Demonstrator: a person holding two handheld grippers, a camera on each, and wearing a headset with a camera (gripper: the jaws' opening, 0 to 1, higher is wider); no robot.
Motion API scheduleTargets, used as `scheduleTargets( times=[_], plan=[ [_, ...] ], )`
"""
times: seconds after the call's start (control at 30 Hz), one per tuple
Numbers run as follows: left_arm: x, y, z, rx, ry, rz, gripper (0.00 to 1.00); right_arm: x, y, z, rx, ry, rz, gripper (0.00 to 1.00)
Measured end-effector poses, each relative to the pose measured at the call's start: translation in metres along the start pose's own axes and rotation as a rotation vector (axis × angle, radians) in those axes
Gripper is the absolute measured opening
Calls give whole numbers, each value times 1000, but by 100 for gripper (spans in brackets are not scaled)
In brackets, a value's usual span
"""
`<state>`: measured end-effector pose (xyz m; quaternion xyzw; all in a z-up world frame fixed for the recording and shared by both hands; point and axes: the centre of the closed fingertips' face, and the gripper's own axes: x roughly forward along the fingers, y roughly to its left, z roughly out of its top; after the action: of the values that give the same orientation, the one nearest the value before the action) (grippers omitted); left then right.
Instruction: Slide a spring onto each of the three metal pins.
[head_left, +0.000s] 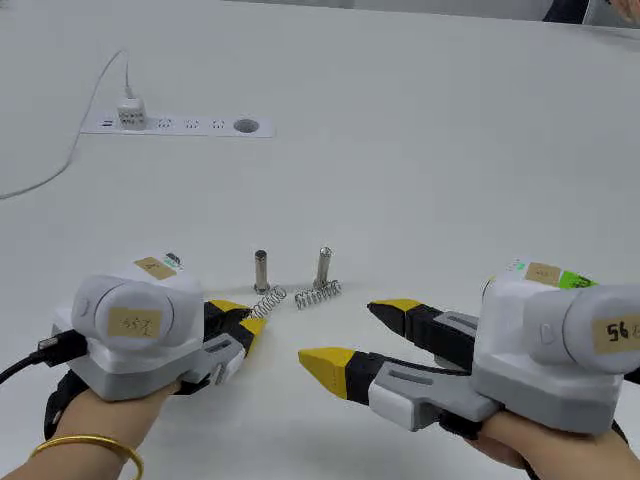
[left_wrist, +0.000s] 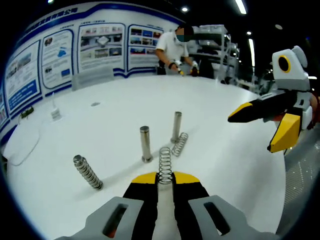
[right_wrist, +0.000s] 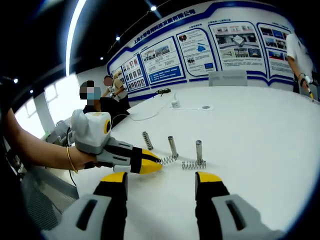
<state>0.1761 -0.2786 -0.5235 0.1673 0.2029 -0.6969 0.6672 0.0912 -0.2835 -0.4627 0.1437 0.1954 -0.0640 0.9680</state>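
My left gripper (head_left: 243, 325) (left_wrist: 165, 176) is shut on one end of a spring (head_left: 267, 300) (left_wrist: 165, 161), which points toward the nearer bare pin (head_left: 261, 271) (left_wrist: 145, 144). A second bare pin (head_left: 324, 266) (left_wrist: 176, 126) stands to its right, and a loose spring (head_left: 318, 293) (left_wrist: 180, 144) lies at its foot. Another pin (left_wrist: 87, 172) (right_wrist: 147, 141), farther left, has a spring on it. My right gripper (head_left: 360, 333) (right_wrist: 162, 178) is open with nothing between its jaws, a short way right of the pins.
A white power strip (head_left: 178, 125) with a plugged-in charger and cable lies far back on the white table (head_left: 430, 170). People stand at the table's far end (left_wrist: 177, 47) and off to one side (right_wrist: 100, 97).
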Motion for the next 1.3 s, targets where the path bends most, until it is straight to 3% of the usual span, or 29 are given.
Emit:
scheduleTargets(
  times=[0.27, 0.43, 0.97, 1.3],
  plan=[
    [-20, -3, 14, -3, -61, -2, 10, 2, 2, 8, 27, -20, 5, 53],
    [-33, -10, 24, 13, -106, -17, 10, 3, 5, 19, 128, -63, 31, 49],
    [-60, -30, 44, 32, -209, -89, 10, 8, 17, 33, 192, -93, 100, 42],
    [-66, -42, 45, 30, -249, -147, 10, 10, 30, 38, 268, -105, 175, 32]
  ],
)
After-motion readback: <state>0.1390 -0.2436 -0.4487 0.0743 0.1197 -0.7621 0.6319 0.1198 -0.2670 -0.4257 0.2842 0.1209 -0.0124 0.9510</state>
